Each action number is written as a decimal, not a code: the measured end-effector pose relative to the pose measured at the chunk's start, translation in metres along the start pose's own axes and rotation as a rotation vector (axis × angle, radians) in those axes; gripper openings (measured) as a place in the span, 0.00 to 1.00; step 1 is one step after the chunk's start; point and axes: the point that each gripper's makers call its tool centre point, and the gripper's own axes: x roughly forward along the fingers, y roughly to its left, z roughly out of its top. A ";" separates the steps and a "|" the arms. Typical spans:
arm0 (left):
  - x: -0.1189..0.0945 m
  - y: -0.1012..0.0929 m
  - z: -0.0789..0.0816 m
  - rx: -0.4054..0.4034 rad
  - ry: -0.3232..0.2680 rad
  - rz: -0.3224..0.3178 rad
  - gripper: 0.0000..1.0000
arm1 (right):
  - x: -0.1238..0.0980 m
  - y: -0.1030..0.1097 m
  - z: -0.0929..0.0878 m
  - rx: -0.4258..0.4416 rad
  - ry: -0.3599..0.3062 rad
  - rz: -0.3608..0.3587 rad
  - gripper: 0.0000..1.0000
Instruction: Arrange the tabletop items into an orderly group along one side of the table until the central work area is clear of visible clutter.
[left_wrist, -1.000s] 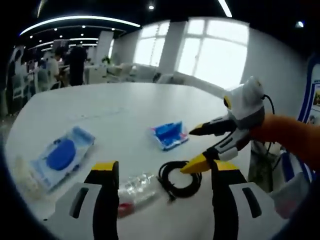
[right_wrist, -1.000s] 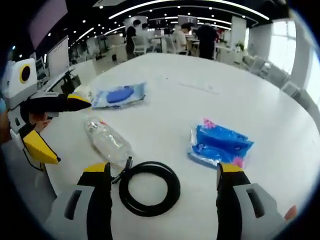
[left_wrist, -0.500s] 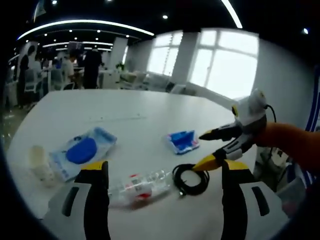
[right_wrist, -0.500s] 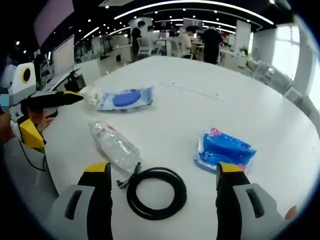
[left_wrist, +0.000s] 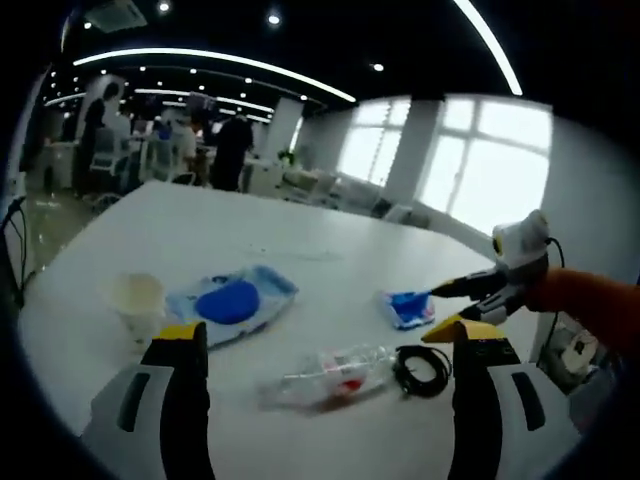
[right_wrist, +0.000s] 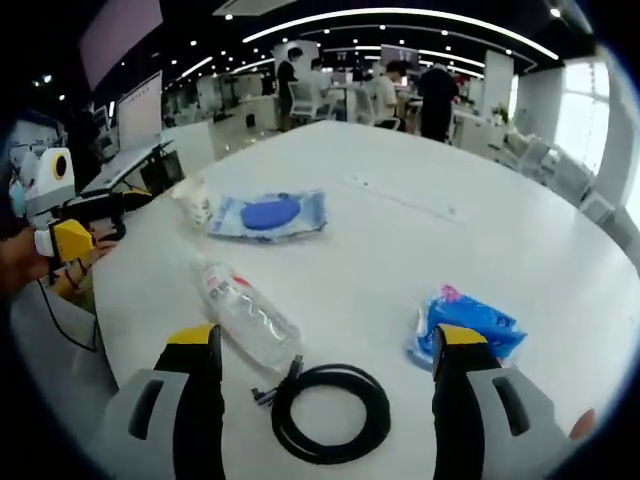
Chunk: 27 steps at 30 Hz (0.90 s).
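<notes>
On the white table (right_wrist: 400, 230) lie a clear plastic bottle (right_wrist: 245, 318) on its side, a coiled black cable (right_wrist: 330, 412), a blue pouch (right_wrist: 470, 325), a blue-and-white wipes pack (right_wrist: 268, 213) and a pale cup (right_wrist: 195, 200). My right gripper (right_wrist: 325, 335) is open above the bottle and the cable, holding nothing. My left gripper (right_wrist: 75, 225) hangs open past the table's left edge. In the left gripper view the cup (left_wrist: 137, 300), wipes pack (left_wrist: 232, 300), bottle (left_wrist: 335, 375), cable (left_wrist: 423, 368) and pouch (left_wrist: 408, 307) lie beyond my open left gripper (left_wrist: 325, 335). The right gripper (left_wrist: 470, 308) is open by the pouch.
The table is wide and rounded, with bare white surface behind the items (left_wrist: 250, 225). Beyond it are office desks, chairs and several standing people (right_wrist: 435, 95). Bright windows (left_wrist: 480, 170) line one side. An orange sleeve (left_wrist: 590, 305) holds the right gripper.
Both grippers have drawn back from the items, the left one out past the table edge. The cup has come into the left gripper view. The items lie where they were.
</notes>
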 end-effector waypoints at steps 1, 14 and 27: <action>-0.001 0.003 -0.002 -0.001 0.007 0.006 1.00 | 0.002 0.002 0.003 -0.007 -0.002 0.005 0.87; 0.008 0.031 -0.011 -0.082 0.022 0.062 1.00 | 0.022 0.013 0.031 -0.042 -0.030 0.048 0.85; 0.030 0.056 -0.023 -0.197 0.030 0.132 1.00 | 0.047 0.013 0.054 -0.063 -0.039 0.076 0.84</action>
